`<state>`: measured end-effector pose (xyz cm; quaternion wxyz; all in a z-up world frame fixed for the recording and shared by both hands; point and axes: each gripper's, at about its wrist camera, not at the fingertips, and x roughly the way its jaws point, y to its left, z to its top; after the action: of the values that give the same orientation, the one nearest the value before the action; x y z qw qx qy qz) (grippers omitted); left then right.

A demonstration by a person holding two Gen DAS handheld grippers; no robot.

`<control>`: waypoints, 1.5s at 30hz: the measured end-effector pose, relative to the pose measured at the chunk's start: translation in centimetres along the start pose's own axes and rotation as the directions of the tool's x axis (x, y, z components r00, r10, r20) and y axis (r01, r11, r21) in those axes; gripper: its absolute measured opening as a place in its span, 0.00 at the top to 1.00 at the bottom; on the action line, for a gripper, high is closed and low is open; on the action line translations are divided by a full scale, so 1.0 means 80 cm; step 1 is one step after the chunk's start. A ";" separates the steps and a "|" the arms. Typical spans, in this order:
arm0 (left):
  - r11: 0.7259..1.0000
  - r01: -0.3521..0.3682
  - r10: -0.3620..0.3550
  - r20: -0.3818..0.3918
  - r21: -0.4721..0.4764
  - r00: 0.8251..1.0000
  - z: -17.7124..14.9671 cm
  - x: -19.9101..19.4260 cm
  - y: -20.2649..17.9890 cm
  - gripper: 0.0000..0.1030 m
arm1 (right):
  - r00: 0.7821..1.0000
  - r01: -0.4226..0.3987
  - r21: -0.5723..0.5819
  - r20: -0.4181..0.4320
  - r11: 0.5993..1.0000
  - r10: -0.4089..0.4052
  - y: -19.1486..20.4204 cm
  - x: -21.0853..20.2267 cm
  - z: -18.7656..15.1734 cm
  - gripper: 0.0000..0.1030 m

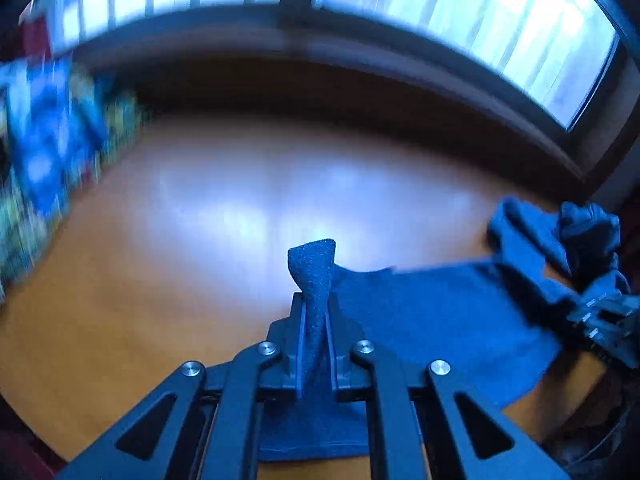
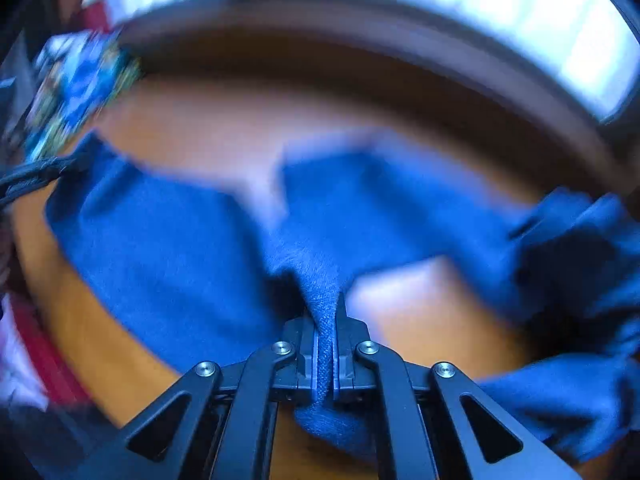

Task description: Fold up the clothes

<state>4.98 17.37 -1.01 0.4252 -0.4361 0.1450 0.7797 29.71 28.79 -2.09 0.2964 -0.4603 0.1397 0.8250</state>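
A blue garment lies spread on the wooden table, with its far right part bunched. My left gripper is shut on an edge of the cloth, and a pinched tuft sticks up past the fingertips. At the right edge of the left wrist view, the right gripper holds the same cloth. In the right wrist view the blue garment spreads across the table, blurred by motion. My right gripper is shut on a fold of it. The left gripper shows at the left edge.
A colourful blue and green pile stands at the table's far left, and it shows as the colourful pile in the right wrist view. A dark window sill and bright windows run behind the table. Something red sits at the lower left.
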 end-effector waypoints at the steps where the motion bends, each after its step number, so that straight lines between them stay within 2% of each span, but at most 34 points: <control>1: 1.000 0.006 -0.006 0.050 -0.001 0.999 0.022 -0.014 0.001 0.93 | 0.997 0.005 0.036 0.072 0.999 -0.008 -0.009 -0.025 0.015 0.95; 2: 1.000 0.003 -0.002 0.099 -0.002 0.995 0.036 -0.031 0.004 0.93 | 0.989 0.008 0.073 0.144 0.997 -0.018 -0.018 -0.050 0.029 0.95; 4: 1.000 -0.007 0.008 0.198 -0.006 0.980 0.064 -0.066 0.010 0.93 | 0.969 0.020 0.075 0.245 0.997 -0.038 -0.022 -0.095 0.042 0.95; 6: 1.000 -0.006 0.010 0.249 -0.016 0.969 0.074 -0.087 0.020 0.93 | 0.960 -0.006 0.047 0.281 0.999 -0.008 -0.015 -0.124 0.036 0.95; 7: 1.000 -0.009 0.014 0.255 -0.023 0.967 0.073 -0.092 0.023 0.93 | 0.963 -0.039 0.027 0.269 0.999 0.031 -0.008 -0.128 0.027 0.95; 9: 0.999 -0.029 0.039 0.249 -0.044 0.968 0.058 -0.089 0.039 0.92 | 0.975 -0.107 -0.029 0.193 0.994 0.111 0.012 -0.116 0.001 0.95; 11: 0.996 -0.025 0.041 0.204 -0.081 0.978 0.033 -0.074 0.051 0.90 | 0.986 -0.147 -0.083 0.071 0.986 0.153 0.039 -0.085 -0.031 0.95; 12: 0.994 -0.002 0.018 0.146 -0.110 0.989 0.017 -0.059 0.065 0.90 | 0.986 -0.168 -0.099 -0.004 0.981 0.169 0.053 -0.065 -0.048 0.95; 13: 0.989 0.018 -0.004 0.098 -0.144 0.995 0.003 -0.048 0.078 0.90 | 0.980 -0.191 -0.106 -0.079 0.976 0.183 0.065 -0.045 -0.064 0.95; 15: 0.975 0.049 -0.047 0.016 -0.216 0.999 -0.031 -0.032 0.099 0.90 | 0.952 -0.237 -0.081 -0.216 0.968 0.215 0.085 -0.010 -0.092 0.94; 16: 0.971 0.052 -0.055 -0.006 -0.232 0.998 -0.044 -0.032 0.108 0.90 | 0.945 -0.241 -0.058 -0.240 0.969 0.221 0.086 -0.004 -0.099 0.93; 20: 0.972 0.046 -0.055 -0.033 -0.228 0.998 -0.074 -0.050 0.123 0.85 | 0.927 -0.275 0.010 -0.263 0.962 0.267 0.077 -0.008 -0.099 0.91; 23: 0.980 0.023 -0.030 -0.030 -0.199 0.999 -0.077 -0.067 0.127 0.83 | 0.914 -0.304 -0.007 -0.283 0.953 0.289 0.073 -0.019 -0.086 0.89; 26: 0.979 -0.006 0.002 -0.018 -0.205 1.000 -0.081 -0.082 0.134 0.76 | 0.915 -0.317 -0.043 -0.277 0.947 0.293 0.071 -0.032 -0.073 0.86; 30: 0.970 0.030 -0.024 0.030 -0.240 0.999 -0.076 -0.100 0.142 0.74 | 0.919 -0.339 -0.027 -0.225 0.940 0.325 0.056 -0.056 -0.069 0.80; 32: 0.975 0.059 -0.048 0.054 -0.214 0.997 -0.073 -0.107 0.129 0.73 | 0.927 -0.335 -0.019 -0.189 0.942 0.325 0.045 -0.070 -0.067 0.78; 34: 0.979 0.094 -0.083 0.066 -0.179 0.994 -0.062 -0.103 0.108 0.63 | 0.948 -0.293 -0.010 -0.131 0.956 0.289 0.025 -0.088 -0.065 0.70; 36: 0.982 0.145 -0.135 0.081 -0.123 0.987 -0.051 -0.096 0.070 0.59 | 0.965 -0.251 0.002 -0.073 0.968 0.251 0.005 -0.105 -0.064 0.57; 39: 0.976 0.214 -0.210 0.071 -0.044 0.975 -0.033 -0.078 0.009 0.54 | 0.982 -0.189 0.025 0.014 0.982 0.189 -0.025 -0.131 -0.062 0.55; 41: 0.968 0.250 -0.249 0.040 -0.015 0.968 -0.026 -0.061 -0.032 0.44 | 0.989 -0.141 0.077 0.043 0.987 0.138 -0.051 -0.140 -0.065 0.55; 45: 0.945 0.323 -0.320 -0.057 0.042 0.946 -0.024 -0.024 -0.124 0.43 | 0.997 -0.044 0.230 0.072 0.972 0.028 -0.128 -0.153 -0.084 0.55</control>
<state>14.37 21.09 0.89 0.5541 -0.4619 0.1022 0.6850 45.50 29.06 5.08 0.3376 -0.3917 0.2329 0.8236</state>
